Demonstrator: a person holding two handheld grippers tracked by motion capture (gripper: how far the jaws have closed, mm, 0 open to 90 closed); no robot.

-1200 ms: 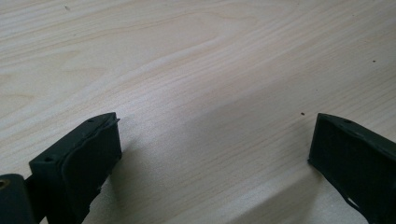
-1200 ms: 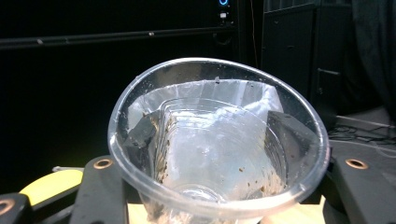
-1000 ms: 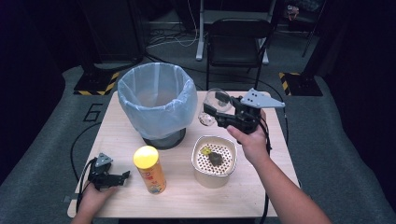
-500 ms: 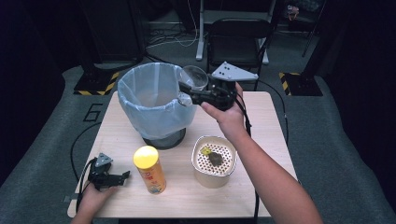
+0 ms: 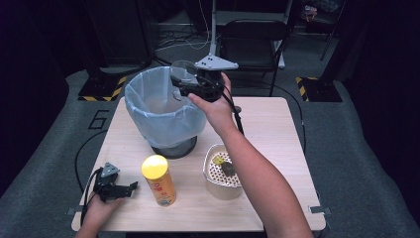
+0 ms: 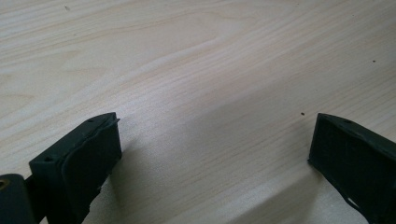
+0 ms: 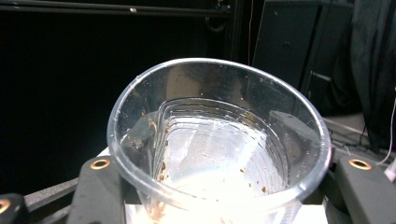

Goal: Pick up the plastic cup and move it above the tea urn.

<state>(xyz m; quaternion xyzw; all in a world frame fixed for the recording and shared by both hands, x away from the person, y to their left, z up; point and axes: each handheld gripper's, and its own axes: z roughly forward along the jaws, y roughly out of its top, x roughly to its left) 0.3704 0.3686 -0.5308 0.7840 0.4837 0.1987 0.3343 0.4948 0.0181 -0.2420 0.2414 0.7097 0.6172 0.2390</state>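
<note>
Plastic clings to the right gripper (image 5: pixel 184 85): a clear cup (image 5: pixel 182 73), clamped between its 2 fingers and held up in the air at the far rim of the bin (image 5: pixel 148 84). In the high view the cup sits just over the edge of the bin's pale blue liner (image 5: pixel 163 116), with the person's right hand (image 5: pixel 214 106) wrapped around the gripper body and the grey plate on top. In the right gripper view the cup (image 7: pixel 217 140) is seen from close up, mouth toward the camera, its wall ridged and flecked with brown specks and smears; a small dark scrap (image 7: pixel 140 131) sticks to the inner wall at the left. The black fingers press against the cup's 2 sides low in that view.

The left gripper (image 5: pixel 121 189) rests at the near left corner of the wooden surface (image 5: pixel 277 129), held by the left hand (image 5: pixel 99 208). In the left gripper view its fingers (image 6: pixel 86 154) stand wide apart with nothing but bare wood grain between them.

Between the 2 hands, a yellow-lidded can (image 5: pixel 158 179) stands upright near the front of the surface. Just right of it sits a perforated beige container (image 5: pixel 223 173) with a dark lump and a yellow bit inside.
</note>
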